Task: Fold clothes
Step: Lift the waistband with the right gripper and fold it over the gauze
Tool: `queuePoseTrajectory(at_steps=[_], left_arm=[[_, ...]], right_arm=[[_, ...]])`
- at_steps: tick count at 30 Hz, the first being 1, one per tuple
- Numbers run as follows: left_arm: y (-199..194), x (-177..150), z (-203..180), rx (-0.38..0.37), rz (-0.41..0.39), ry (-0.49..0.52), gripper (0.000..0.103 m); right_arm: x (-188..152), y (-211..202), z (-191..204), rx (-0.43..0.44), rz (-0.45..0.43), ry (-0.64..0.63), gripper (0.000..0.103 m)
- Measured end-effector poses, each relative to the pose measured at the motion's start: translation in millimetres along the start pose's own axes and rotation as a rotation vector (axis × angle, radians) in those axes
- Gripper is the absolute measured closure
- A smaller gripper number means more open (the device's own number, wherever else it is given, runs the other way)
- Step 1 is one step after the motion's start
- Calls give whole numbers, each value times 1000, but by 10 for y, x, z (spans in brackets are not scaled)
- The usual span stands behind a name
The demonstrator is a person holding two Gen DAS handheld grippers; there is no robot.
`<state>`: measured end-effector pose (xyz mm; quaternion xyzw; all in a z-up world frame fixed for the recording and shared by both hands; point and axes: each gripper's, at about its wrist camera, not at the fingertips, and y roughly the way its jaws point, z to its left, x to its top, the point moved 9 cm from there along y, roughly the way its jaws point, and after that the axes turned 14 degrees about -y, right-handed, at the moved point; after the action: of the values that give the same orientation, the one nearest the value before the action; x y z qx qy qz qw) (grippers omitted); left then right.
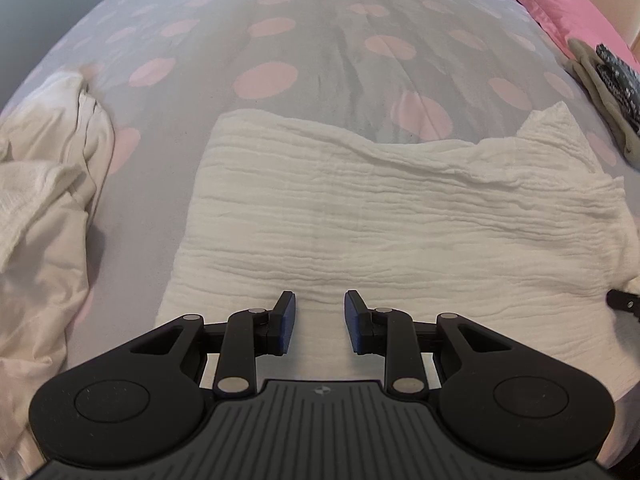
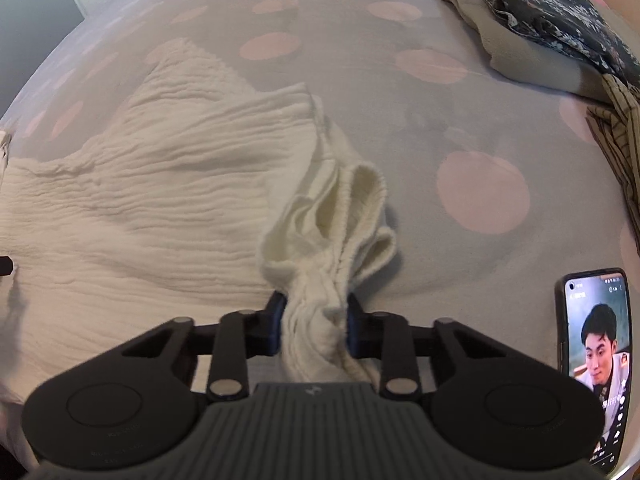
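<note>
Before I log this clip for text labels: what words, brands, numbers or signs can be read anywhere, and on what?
Nothing can be read.
phone screen beside the right gripper: small white characters and icons over a video, too small and blurred to read.
left gripper body: a small round emblem, no letters.
Right gripper body: a faint emblem and faint embossed marks, unreadable.
white garment, bedspread, folded clothes: no print or labels showing.

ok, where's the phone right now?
Right wrist view only: the phone lies screen-up on the dotted bedspread at the lower right, right of the right tongs bunching the white garment.
</note>
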<state>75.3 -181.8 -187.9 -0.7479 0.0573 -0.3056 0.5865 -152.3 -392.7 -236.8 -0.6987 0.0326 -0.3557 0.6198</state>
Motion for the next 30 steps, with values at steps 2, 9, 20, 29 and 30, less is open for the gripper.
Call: queuePoseTrajectory(at_steps=[2, 9, 20, 29, 30], left_arm=[[-20, -6, 17, -19, 14, -18, 78], [-99, -13, 48, 5, -3, 9, 78], [-290, 93, 229, 16, -23, -23, 78], [-511, 216, 400, 13, -50, -67, 78], [-532, 232, 411, 10, -51, -69, 78]], right_arm=[[8, -9, 29, 1, -1, -9, 78], [64, -170, 107, -45, -11, -5, 81], [344, -616, 457, 28, -99, 108, 81], [646, -909, 925, 152, -188, 204, 81], [683, -932, 992, 160, -194, 196, 81]])
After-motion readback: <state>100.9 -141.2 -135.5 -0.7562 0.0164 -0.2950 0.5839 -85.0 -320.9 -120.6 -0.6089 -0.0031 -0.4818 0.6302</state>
